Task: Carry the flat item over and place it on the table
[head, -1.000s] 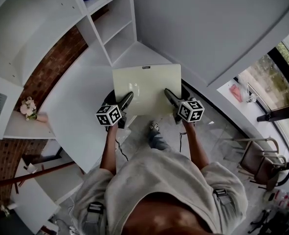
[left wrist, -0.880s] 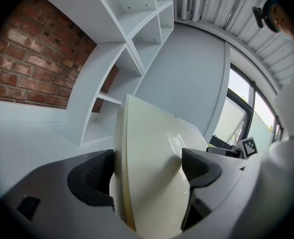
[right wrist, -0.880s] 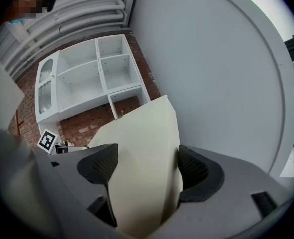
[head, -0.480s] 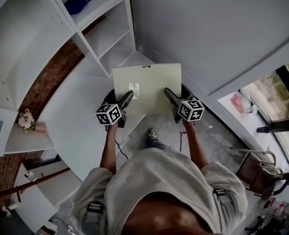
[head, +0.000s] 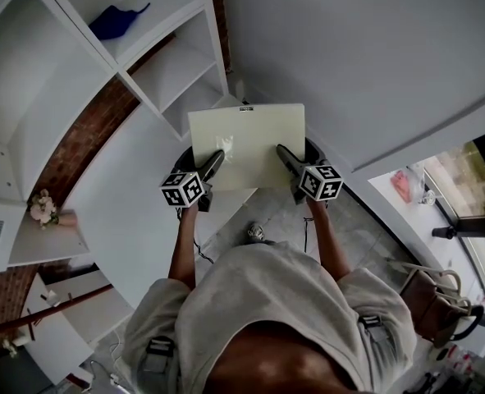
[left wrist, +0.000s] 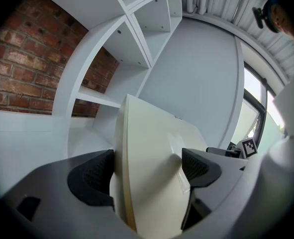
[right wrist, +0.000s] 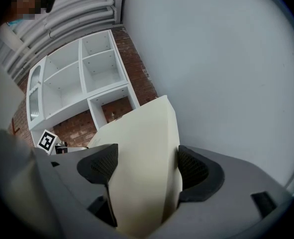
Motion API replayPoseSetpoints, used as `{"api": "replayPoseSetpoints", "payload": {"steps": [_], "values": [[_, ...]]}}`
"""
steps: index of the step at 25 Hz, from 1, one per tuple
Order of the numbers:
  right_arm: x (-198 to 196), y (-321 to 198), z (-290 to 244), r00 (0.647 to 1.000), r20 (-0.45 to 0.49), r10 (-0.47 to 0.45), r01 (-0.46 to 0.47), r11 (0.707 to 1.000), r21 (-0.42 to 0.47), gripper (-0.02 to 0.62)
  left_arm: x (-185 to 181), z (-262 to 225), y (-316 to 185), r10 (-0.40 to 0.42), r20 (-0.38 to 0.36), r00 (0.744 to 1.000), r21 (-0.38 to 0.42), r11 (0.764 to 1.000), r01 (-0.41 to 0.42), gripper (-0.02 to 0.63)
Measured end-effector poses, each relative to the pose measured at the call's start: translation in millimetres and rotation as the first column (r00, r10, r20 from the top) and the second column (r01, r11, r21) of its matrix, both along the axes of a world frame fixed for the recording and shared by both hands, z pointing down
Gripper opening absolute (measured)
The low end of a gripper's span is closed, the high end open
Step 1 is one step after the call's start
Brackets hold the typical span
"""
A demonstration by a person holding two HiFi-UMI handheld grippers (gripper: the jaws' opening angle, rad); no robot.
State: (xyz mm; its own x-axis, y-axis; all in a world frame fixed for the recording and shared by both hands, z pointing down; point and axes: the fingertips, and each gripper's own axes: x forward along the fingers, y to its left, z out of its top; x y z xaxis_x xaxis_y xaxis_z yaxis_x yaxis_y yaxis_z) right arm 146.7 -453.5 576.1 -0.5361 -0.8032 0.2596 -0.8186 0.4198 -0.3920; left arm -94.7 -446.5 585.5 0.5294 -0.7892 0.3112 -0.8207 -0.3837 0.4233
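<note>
A flat cream board point(head: 249, 142) hangs level in front of me, held at its near edge by both grippers. My left gripper point(head: 216, 159) is shut on its near left part, the black fingers point(head: 209, 167) lying over the top. My right gripper point(head: 281, 153) is shut on its near right part. In the left gripper view the cream board point(left wrist: 151, 173) fills the gap between the jaws of the left gripper point(left wrist: 147, 171). The right gripper view shows the cream board point(right wrist: 142, 168) clamped in the right gripper point(right wrist: 144, 166). The board's far edge overlaps the white table point(head: 135, 187) near the shelves.
White shelves point(head: 102, 64) stand at the left against a brick wall point(head: 86, 138), with a blue object point(head: 115, 21) on one shelf. A white wall point(head: 365, 56) rises ahead and right. Flowers point(head: 43, 208) sit on a low shelf at left. A chair point(head: 435, 298) stands at the right.
The shelves and table have slid down and nearer in the head view as I moved forward. The board and both grippers keep the same hold and pose.
</note>
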Motion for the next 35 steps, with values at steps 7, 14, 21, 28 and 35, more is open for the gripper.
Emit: {"api": "replayPoseSetpoints", "payload": {"steps": [7, 14, 21, 28, 35], "values": [[0.4, -18.4, 6.7, 1.0, 0.019, -0.02, 0.02, 1.0, -0.011, 0.393, 0.0, 2.4, -13.8, -0.019, 0.018, 1.0, -0.012, 1.0, 0.019, 0.433], [-1.1, -26.8, 11.1, 0.999, 0.029, -0.031, 0.032, 0.999, -0.025, 0.391, -1.6, 3.9, -19.0, -0.033, 0.032, 0.999, -0.025, 0.999, 0.033, 0.433], [-13.4, -24.7, 30.6, 0.999, 0.036, -0.036, 0.039, 0.997, -0.071, 0.391, -13.7, 21.0, -16.2, -0.033, 0.037, 0.999, -0.065, 0.997, 0.035, 0.433], [-23.0, -31.1, 49.8, 0.999, 0.026, -0.024, 0.027, 0.994, -0.107, 0.393, -23.7, 40.5, -24.7, -0.022, 0.032, 0.999, -0.099, 0.995, 0.025, 0.433], [-35.1, -39.1, 72.8, 1.0, 0.012, -0.016, 0.018, 0.989, -0.147, 0.393, -35.6, 66.4, -34.1, -0.013, 0.021, 1.0, -0.139, 0.99, 0.016, 0.433]]}}
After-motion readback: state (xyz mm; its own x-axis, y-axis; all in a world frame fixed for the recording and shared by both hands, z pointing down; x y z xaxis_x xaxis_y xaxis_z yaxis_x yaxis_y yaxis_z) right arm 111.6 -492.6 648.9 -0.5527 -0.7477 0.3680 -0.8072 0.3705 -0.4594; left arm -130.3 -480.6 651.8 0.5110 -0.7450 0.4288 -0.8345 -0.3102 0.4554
